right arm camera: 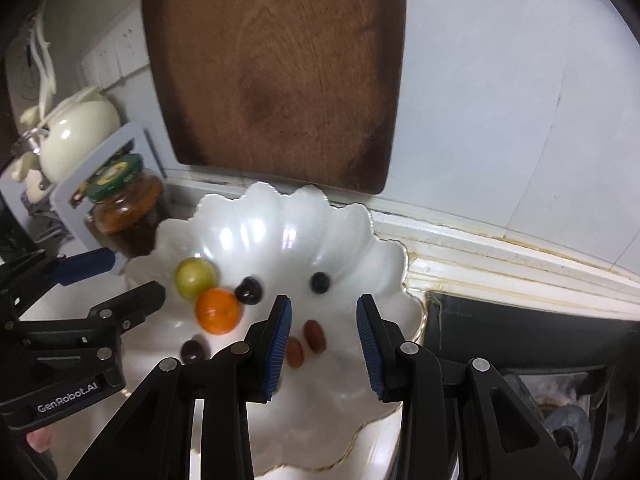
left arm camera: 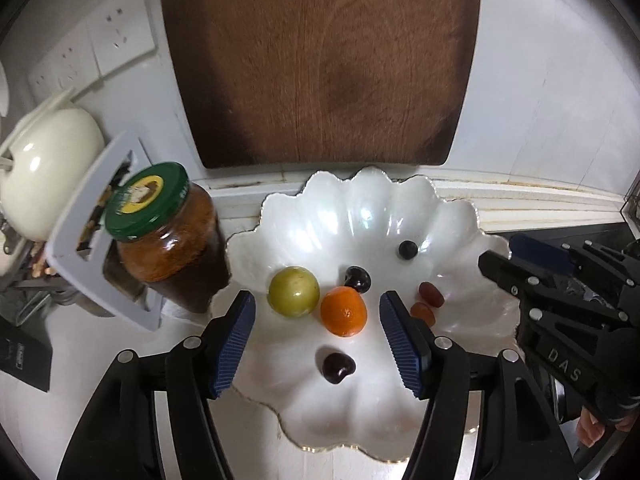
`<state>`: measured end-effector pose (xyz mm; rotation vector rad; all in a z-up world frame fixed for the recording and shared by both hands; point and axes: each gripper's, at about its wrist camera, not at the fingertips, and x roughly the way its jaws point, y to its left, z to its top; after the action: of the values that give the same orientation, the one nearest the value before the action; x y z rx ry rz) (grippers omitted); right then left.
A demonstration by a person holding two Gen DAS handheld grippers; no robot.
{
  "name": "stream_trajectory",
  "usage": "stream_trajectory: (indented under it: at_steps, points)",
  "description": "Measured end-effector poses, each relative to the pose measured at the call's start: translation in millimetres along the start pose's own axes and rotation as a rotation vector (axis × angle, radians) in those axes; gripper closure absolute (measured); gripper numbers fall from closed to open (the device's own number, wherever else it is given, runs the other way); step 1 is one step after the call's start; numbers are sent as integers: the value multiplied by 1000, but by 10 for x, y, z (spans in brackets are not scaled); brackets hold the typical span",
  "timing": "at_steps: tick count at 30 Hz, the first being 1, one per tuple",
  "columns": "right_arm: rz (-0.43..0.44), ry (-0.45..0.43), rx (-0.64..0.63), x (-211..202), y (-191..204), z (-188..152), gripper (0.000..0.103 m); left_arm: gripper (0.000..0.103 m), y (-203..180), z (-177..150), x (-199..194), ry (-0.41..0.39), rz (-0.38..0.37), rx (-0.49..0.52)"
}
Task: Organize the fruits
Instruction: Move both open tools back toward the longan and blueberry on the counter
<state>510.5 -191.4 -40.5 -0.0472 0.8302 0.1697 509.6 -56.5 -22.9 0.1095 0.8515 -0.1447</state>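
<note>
Both my blue-padded grippers, left (left arm camera: 316, 344) and right (right arm camera: 323, 346), hover spread apart and empty above the scalloped white dish (left arm camera: 460, 216), and I reckon the small round orange fruit (left arm camera: 343, 311) between my left pads is next to pinch

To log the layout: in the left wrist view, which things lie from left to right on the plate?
Green fruit → orange citrus → blueberry → reddish-brown dates, all on the scalloped plate.

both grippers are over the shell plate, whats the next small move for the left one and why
Probably lower the left gripper a little and shut it on the orange fruit. Its jaws stand open and empty, and in the left wrist view the orange sits almost centred between them on the plate. The green fruit looks to be touching the orange, so come down straight to avoid nudging it.
</note>
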Motion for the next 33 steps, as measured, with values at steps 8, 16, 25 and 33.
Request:
stream_trajectory:
  at_steps: [8,16,25,33]
  points:
    - [-6,-65,-24,-348,119,-108,68,38,17,-125,-339,-60,14,-2]
    - [-3,-131,-35,-708,242,-229,68,38,48,-297,-667,-113,10,-14]
    - [30,-193,-38,-1043,358,-369,68,37,55,-521,-990,-157,-9,-6]
    - [34,-211,-32,-1170,423,-542,68,37,59,-721,-1219,-213,35,3]
